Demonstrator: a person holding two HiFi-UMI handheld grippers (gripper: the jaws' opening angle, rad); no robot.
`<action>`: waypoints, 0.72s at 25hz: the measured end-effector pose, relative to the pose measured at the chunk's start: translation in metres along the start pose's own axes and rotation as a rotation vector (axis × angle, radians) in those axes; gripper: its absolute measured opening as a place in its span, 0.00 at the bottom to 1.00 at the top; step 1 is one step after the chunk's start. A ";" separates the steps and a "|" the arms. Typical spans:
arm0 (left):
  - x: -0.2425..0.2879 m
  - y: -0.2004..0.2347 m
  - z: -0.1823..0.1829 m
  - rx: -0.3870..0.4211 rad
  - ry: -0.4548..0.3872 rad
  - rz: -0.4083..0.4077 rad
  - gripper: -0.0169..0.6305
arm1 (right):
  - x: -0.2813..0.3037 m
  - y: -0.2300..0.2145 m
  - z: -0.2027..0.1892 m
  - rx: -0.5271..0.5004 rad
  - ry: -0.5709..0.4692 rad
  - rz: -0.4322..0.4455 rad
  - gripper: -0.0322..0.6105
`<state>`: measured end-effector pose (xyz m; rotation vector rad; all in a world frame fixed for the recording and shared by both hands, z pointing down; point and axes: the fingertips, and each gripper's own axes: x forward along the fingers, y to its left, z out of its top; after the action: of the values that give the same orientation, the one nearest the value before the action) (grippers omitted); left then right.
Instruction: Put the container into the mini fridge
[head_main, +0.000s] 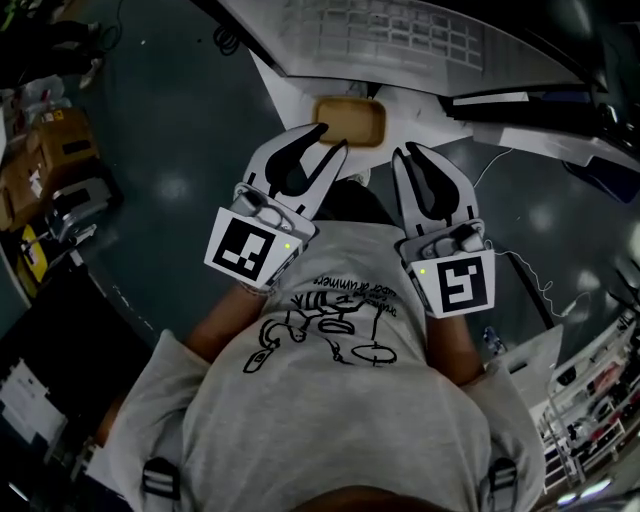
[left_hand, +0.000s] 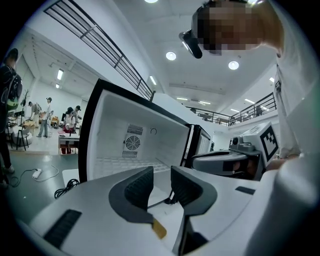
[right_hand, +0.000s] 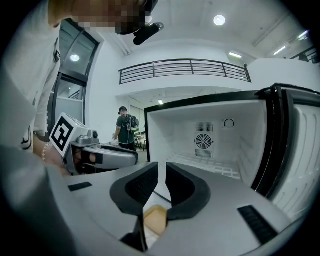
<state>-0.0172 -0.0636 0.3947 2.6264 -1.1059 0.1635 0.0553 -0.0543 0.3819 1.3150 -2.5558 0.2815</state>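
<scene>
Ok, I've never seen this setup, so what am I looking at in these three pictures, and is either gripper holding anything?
There is no robot arm here: a person holds a two-jaw gripper in each hand. The head view looks steeply down over their shirt, with the left gripper at its left and the right gripper at its right. The other two pictures come from cameras riding on each gripper, looking along its jaws. Ahead stands the open mini fridge, with a fan on its back wall. A tan container lies on the white surface before it. Both pairs of jaws stand slightly apart, the right narrower, and hold nothing.
</scene>
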 end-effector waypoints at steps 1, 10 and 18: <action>0.001 0.001 -0.004 -0.002 0.005 0.004 0.21 | 0.002 -0.001 -0.004 -0.001 0.007 -0.002 0.12; 0.009 0.012 -0.051 -0.018 0.069 0.021 0.23 | 0.017 -0.007 -0.051 0.000 0.078 -0.002 0.19; 0.015 0.028 -0.102 -0.030 0.132 0.025 0.26 | 0.033 -0.014 -0.108 -0.012 0.178 -0.036 0.22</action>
<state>-0.0259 -0.0615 0.5007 2.5363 -1.0879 0.3176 0.0628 -0.0574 0.4960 1.2697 -2.3803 0.3584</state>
